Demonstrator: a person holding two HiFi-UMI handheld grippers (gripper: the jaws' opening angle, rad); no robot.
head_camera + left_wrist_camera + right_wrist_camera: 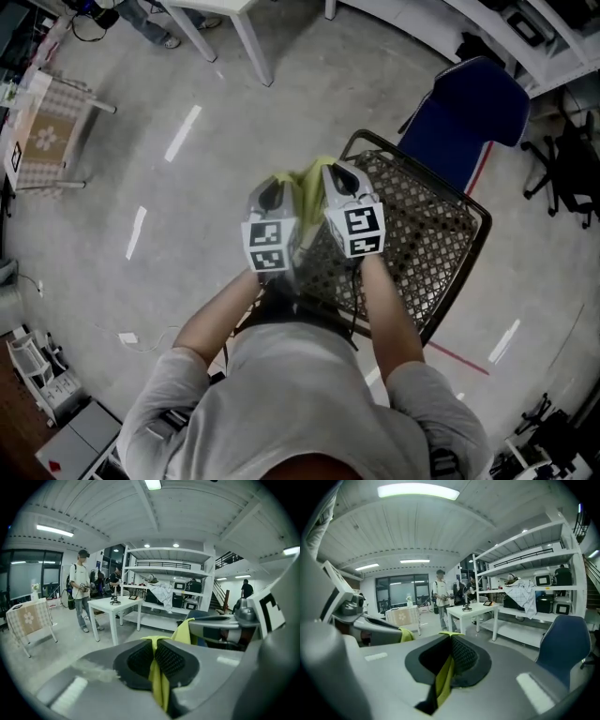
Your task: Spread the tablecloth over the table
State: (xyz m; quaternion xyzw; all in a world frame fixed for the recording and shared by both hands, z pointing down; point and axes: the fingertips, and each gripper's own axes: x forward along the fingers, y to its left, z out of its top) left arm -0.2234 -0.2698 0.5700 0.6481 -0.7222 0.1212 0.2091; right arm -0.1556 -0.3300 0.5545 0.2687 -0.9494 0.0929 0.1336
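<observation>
The tablecloth (305,186) is a yellow-green cloth, bunched and held up between my two grippers above the near-left corner of the black metal mesh table (427,230). My left gripper (272,199) and right gripper (339,180) sit side by side, almost touching, both pointing away from me. In the left gripper view the left gripper (156,641) is shut on a fold of the cloth (160,677). In the right gripper view the right gripper (451,637) pinches another fold of the cloth (444,674). Most of the cloth is hidden behind the grippers.
A blue chair (469,112) stands against the mesh table's far side. Further off are a white table (115,605), a standing person (82,590), white shelving (168,585) and a small stand with a checked cover (47,131). Bare concrete floor (187,216) lies to the left.
</observation>
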